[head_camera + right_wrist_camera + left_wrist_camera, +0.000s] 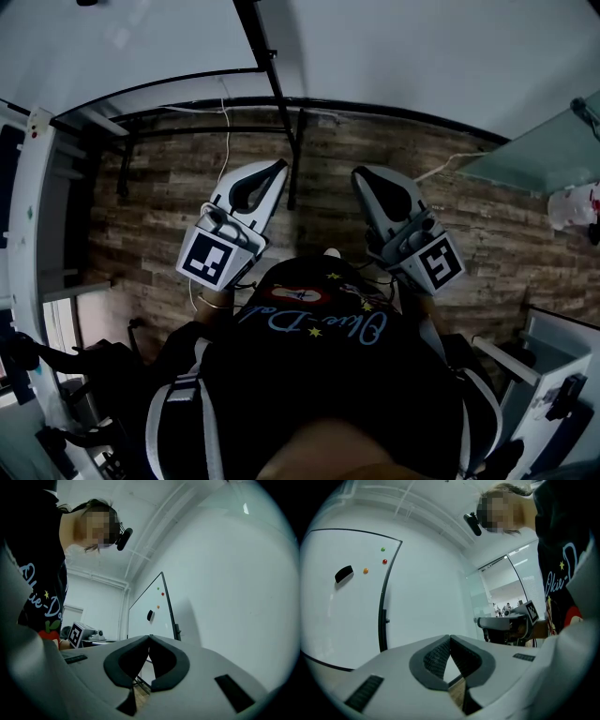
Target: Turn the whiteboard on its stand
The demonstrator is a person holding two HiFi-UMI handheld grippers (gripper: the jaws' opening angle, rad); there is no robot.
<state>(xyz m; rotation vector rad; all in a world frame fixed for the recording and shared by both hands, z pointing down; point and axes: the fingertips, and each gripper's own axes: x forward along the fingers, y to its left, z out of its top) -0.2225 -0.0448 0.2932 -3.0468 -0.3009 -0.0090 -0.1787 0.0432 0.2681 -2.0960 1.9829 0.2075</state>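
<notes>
The left gripper (450, 638) and right gripper (150, 637) are pointing pressed-together, empty fingers (433, 660) toward the whiteboard (342, 611), which is standing well ahead of them (a stiff, smooth, probably light panel, best pushed or pinched at its dark edge frame (383, 606)).

Dim head view, fisheye edges (dark corners)
</notes>
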